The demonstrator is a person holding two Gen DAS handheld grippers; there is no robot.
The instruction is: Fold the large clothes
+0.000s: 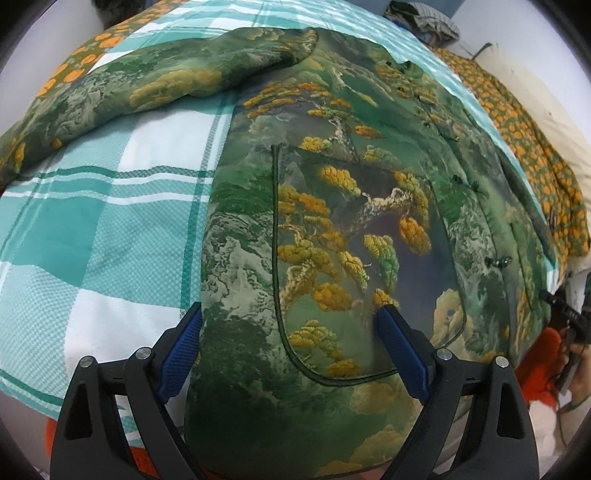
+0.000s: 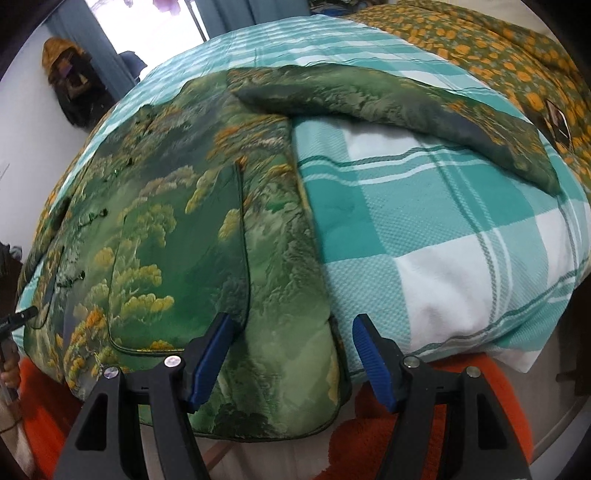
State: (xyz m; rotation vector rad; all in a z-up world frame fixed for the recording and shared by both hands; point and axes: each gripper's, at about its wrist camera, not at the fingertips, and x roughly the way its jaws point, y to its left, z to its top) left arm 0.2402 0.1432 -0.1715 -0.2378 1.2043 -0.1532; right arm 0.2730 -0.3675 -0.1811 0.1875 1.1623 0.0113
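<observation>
A padded green jacket (image 1: 332,221) with a gold-and-green landscape print lies front up on the teal-and-white checked bed cover (image 1: 92,229). One sleeve (image 1: 147,85) stretches out to the left. My left gripper (image 1: 291,314) is open, its blue pads standing either side of the jacket's near hem corner without pressing on it. In the right wrist view the jacket (image 2: 184,240) fills the left half and its other sleeve (image 2: 406,107) lies across the checked bed cover (image 2: 424,221). My right gripper (image 2: 293,325) is open, straddling the jacket's right hem edge.
A green quilt with orange flowers (image 2: 498,48) lies along the bed's far side. Orange fleece (image 2: 369,424) shows below the bed's near edge. The right gripper's tip (image 1: 569,321) shows at the left wrist view's right edge. Curtains and a window (image 2: 147,22) stand behind.
</observation>
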